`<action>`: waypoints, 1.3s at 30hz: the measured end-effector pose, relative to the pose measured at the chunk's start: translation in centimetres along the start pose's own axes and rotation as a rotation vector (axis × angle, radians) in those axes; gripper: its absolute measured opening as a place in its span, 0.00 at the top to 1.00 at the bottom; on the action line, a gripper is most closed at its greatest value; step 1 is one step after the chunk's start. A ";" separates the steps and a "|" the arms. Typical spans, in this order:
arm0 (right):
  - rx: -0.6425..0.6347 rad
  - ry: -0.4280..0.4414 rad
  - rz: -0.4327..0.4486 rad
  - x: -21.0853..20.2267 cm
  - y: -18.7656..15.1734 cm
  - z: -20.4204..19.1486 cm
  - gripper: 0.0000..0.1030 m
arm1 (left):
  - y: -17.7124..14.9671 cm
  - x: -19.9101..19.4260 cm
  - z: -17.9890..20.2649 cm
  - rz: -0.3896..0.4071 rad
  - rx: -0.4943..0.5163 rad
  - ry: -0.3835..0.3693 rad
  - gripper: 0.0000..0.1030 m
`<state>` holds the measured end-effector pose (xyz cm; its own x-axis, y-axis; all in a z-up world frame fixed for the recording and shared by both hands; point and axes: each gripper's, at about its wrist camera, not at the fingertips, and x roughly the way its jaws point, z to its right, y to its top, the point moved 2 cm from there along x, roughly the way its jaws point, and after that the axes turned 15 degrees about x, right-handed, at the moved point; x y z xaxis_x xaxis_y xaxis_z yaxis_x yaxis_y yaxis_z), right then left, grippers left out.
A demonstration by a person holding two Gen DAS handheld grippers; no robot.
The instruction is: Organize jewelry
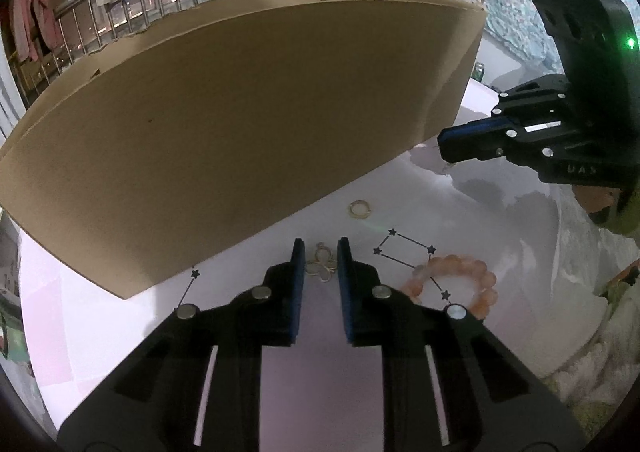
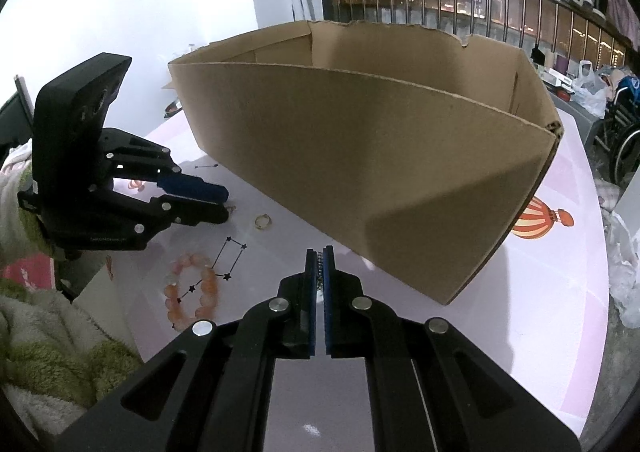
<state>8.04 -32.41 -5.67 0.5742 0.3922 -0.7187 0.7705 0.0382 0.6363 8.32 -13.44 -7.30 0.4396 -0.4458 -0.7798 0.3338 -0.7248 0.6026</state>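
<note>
Straddling a gold pendant (image 1: 321, 268), left tool (image 1: 320, 248) parted.

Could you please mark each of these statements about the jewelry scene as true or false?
1. The left claw is open, with a gold pendant lying on the table between its fingers. True.
2. The right claw is wide open and empty. False: its jaws are shut on a small beaded chain.
3. The pink bead bracelet is inside the cardboard box. False: it lies on the table, outside the box.
4. A gold ring lies on the table near the box wall. True.
5. The box is closed with a lid. False: its top is open.
</note>
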 end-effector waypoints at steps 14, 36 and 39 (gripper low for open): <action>-0.005 0.001 0.012 -0.3 0.1 -0.3 0.97 | -0.4 -0.3 -0.1 0.006 -0.021 0.004 0.85; -0.020 -0.003 0.081 -3.4 1.2 -1.6 0.97 | -1.2 -2.7 -1.0 0.053 -0.081 0.027 0.95; -0.020 -0.001 0.081 -3.3 1.3 -1.7 0.97 | -1.3 -2.6 -1.0 0.056 -0.092 0.033 0.73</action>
<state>6.69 -32.09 -2.04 0.6347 0.3934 -0.6651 0.7157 0.0253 0.6979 7.55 -10.85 -5.85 0.4866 -0.4651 -0.7395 0.3830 -0.6473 0.6591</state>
